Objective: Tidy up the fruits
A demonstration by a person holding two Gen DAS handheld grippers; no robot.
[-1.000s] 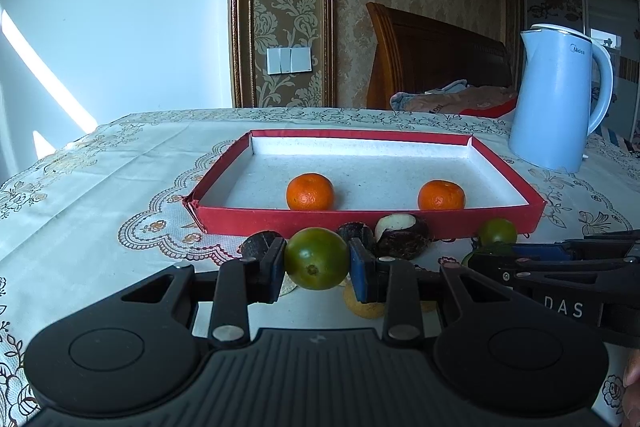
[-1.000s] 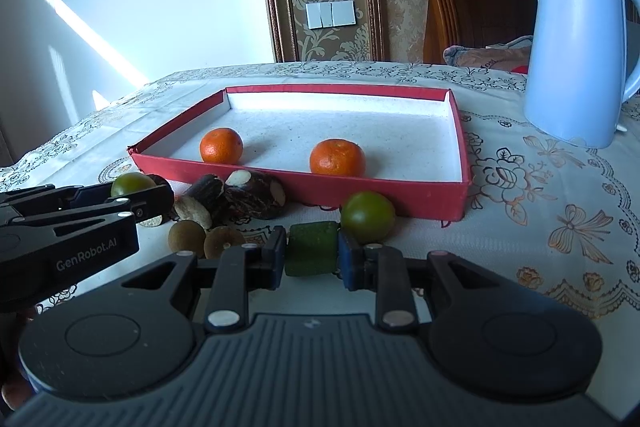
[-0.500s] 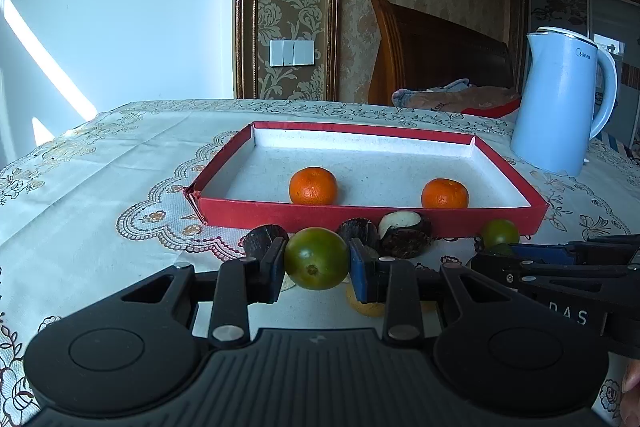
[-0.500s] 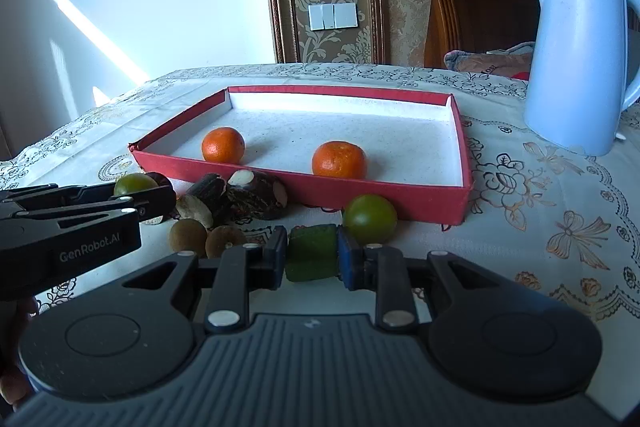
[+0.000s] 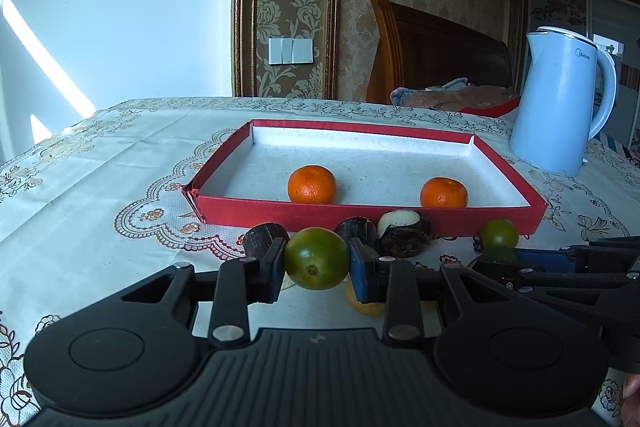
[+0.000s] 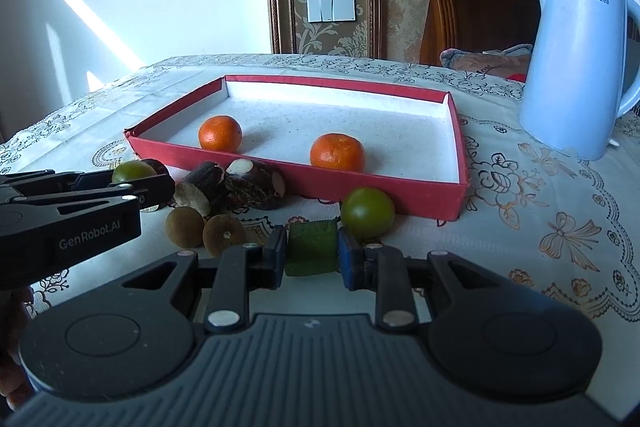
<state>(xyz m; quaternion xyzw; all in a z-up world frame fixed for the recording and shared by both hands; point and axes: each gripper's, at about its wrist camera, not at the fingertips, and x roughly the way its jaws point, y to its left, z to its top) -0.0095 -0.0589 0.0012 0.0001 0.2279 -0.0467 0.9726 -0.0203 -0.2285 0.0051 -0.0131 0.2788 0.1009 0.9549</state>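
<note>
A red tray [image 5: 304,217] with a white floor is set on the table [image 5: 120,163], which is covered by an embroidered cloth. Two orange mandarins are held in the tray: one [image 5: 312,184] toward its near left, the other [image 5: 443,192] toward its near right, well apart from each other. The rest of the tray floor is bare.

A round green citrus fruit [image 5: 317,258] is pinched between the pads of the left claw [image 5: 317,263], just in front of the tray's near wall. A squashed green fruit [image 6: 311,247] is clamped in the right claw [image 6: 311,253], whose pads are pressed against its sides.

Outside the tray, along its near wall, a second green citrus fruit [image 6: 367,212], dark water chestnuts [image 6: 248,184] and two brown longans [image 6: 204,229] are left on the cloth. A pale blue kettle [image 6: 576,67] is stood to the right of the tray.
</note>
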